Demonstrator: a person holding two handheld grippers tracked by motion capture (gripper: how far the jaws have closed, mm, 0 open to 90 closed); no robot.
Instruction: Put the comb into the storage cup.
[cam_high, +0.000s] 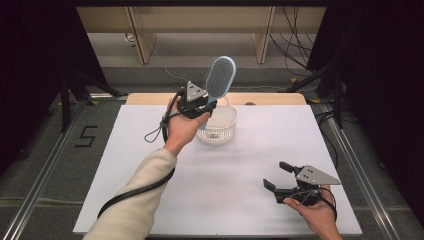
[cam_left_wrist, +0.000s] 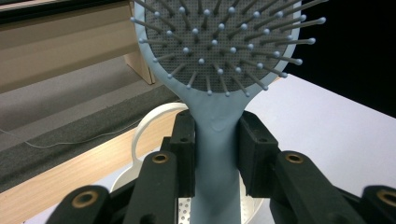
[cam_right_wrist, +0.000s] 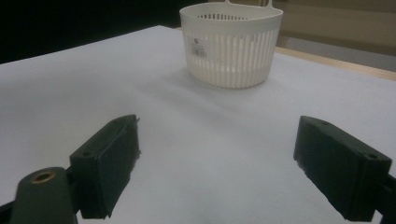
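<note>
High view: your left gripper (cam_high: 200, 107) is raised above the near rim of the white basket (cam_high: 222, 131), clamped on the handle of a blue hairbrush (cam_high: 219, 80). The brush stands nearly upright, leaning a little to the right, its oval head above the gripper and its bristle face turned towards you.

Left gripper view: both black pads (cam_left_wrist: 254, 156) press flat against the narrow blue neck just below the brush head (cam_left_wrist: 219, 42), one on each side, contact along the full pad faces. Jaws are drawn in to the width of the handle. The basket's rim and loop handle (cam_left_wrist: 149, 126) show below and behind the jaws.

Right gripper view: your right gripper (cam_right_wrist: 217, 165) has its jaws spread wide with nothing between them, just bare white table (cam_right_wrist: 70, 93). The basket (cam_right_wrist: 231, 44) stands well ahead of it.

High view again: the right gripper (cam_high: 278, 176) sits low by the table's near right corner, well apart from the basket, jaws pointing left.
</note>
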